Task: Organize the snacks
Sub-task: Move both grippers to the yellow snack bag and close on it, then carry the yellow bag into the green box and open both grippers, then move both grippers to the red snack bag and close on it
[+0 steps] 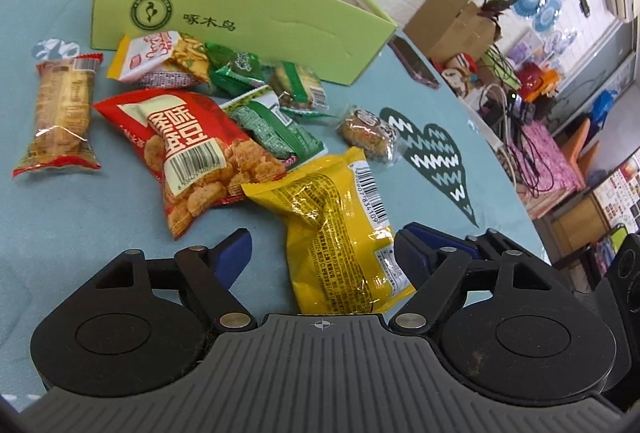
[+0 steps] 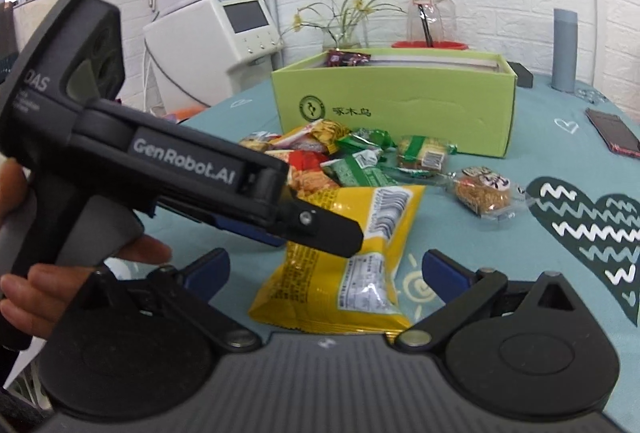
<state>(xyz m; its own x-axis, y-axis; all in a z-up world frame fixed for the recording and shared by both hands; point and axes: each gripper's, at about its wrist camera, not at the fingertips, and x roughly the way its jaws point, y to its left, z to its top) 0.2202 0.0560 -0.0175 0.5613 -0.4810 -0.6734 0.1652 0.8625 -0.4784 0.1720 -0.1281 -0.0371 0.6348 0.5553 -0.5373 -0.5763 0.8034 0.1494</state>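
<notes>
A yellow snack bag [image 1: 340, 233] [image 2: 352, 253] lies on the teal tablecloth, nearest to me. My left gripper [image 1: 322, 255] [image 2: 336, 233] is open around the bag's near end; its right pad [image 1: 412, 253] is at the bag's edge and its left pad stands clear. My right gripper [image 2: 324, 269] is also open, with the same bag between its fingers and a gap on both sides. Beyond lie a red bag [image 1: 180, 153], green packets [image 1: 280, 129] and a round cake in clear wrap [image 1: 368, 133] [image 2: 484, 193]. The green box [image 1: 240, 17] [image 2: 392, 105] holds a dark red packet [image 2: 344, 58].
A long clear pack with red ends [image 1: 60, 113] lies at the left. A phone [image 1: 412, 61] [image 2: 612, 131] lies beside the box. A glass jug [image 2: 428, 17] and a grey cylinder [image 2: 564, 49] stand behind it. A hand [image 2: 24, 273] holds the left gripper. The table's edge curves at the right.
</notes>
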